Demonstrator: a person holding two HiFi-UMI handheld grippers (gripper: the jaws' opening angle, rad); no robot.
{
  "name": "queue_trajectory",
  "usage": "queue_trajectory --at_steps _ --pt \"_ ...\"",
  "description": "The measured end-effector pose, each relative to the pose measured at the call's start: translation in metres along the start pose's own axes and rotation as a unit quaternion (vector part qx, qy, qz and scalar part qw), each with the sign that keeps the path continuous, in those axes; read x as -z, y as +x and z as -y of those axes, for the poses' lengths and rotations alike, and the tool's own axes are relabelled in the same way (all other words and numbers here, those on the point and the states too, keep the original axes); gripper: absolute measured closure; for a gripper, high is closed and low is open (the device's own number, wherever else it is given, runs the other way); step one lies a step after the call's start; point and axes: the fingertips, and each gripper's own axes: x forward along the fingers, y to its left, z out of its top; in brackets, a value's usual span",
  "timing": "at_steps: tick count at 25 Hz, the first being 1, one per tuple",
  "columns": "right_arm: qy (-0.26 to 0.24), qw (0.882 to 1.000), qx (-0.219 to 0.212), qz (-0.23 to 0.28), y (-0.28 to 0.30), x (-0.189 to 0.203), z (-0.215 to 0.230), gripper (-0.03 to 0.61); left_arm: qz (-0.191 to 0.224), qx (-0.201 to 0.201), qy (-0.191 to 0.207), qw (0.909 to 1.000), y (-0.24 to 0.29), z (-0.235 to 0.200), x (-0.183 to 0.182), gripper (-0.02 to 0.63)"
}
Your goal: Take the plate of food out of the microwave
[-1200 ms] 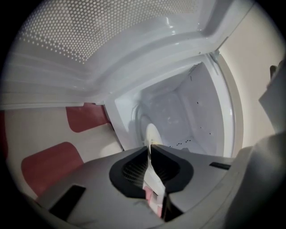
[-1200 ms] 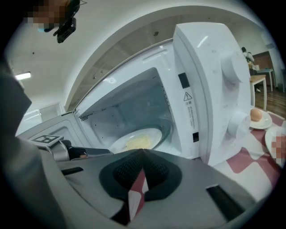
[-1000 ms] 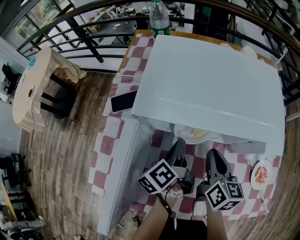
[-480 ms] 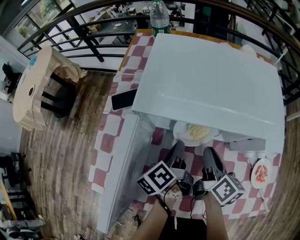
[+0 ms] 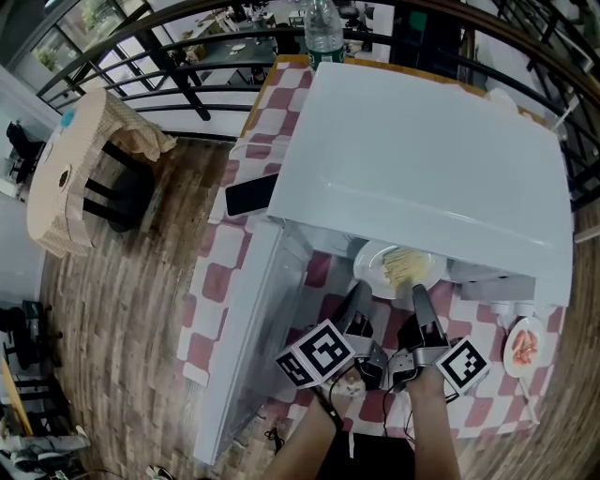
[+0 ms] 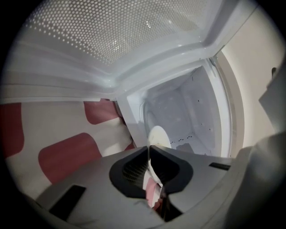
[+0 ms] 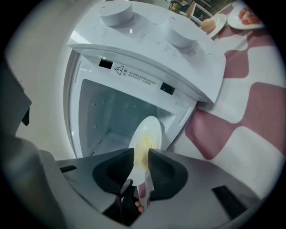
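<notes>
While a person is working over a red-and-white checked tablecloth (image 5: 214, 272), a chair (image 5: 70, 183) draped in tan cloth is standing on the wooden floor (image 5: 122, 309) at far left, well apart from the table. A dark phone (image 5: 248, 196) is lying on the cloth just beside the white microwave (image 5: 422, 159), and a clear bottle (image 5: 322, 26) is standing behind the oven's far corner. The microwave's door (image 5: 246, 356) is hanging wide open toward the left. Just right of it, the left gripper (image 5: 356, 298) is pointing into the oven's mouth, its jaws nearly together after just closing further, and it is pinching the near rim of the plate of food (image 5: 384, 272). That white plate, carrying a pale yellow heap, is sitting at the mouth of the open microwave, its near edge showing past the front of the oven's top. The right gripper (image 5: 419, 298) is reaching in beside the left one. Its jaws are standing wide apart after just opening, and the plate's rim is lying between them without the pads clamping it. A small plate (image 5: 521, 345) of pink food is resting on the cloth at far right
</notes>
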Motion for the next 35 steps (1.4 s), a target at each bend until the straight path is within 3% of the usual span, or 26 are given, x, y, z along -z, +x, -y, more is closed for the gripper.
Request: queue_trajectory --at_steps 3,9,16,25,27,35 --pt "0.008 1.000 0.015 0.013 -0.002 -0.004 0.004 0.457 -0.003 -0.001 0.002 1.0000 0.001 0.000 0.001 0.583" --pt "0.016 1.000 0.009 0.024 -0.014 -0.006 0.005 0.457 0.005 0.008 -0.040 0.9991 0.001 -0.002 0.001 0.584" --pt "0.042 0.998 0.046 0.023 -0.020 -0.003 0.029 0.457 0.004 0.009 -0.043 0.9990 0.002 -0.001 -0.001 0.586" --pt "0.054 0.998 0.038 0.014 -0.005 0.004 0.029 0.458 -0.001 0.009 -0.044 0.9990 0.003 -0.002 0.001 0.584" --pt "0.052 0.998 0.026 0.015 -0.002 0.003 0.025 0.512 -0.001 0.009 -0.041 0.9991 0.003 -0.003 0.000 0.586" --pt "0.068 0.997 0.030 0.017 -0.001 0.001 0.031 0.551 -0.005 0.011 -0.037 0.9992 0.004 -0.003 -0.001 0.584"
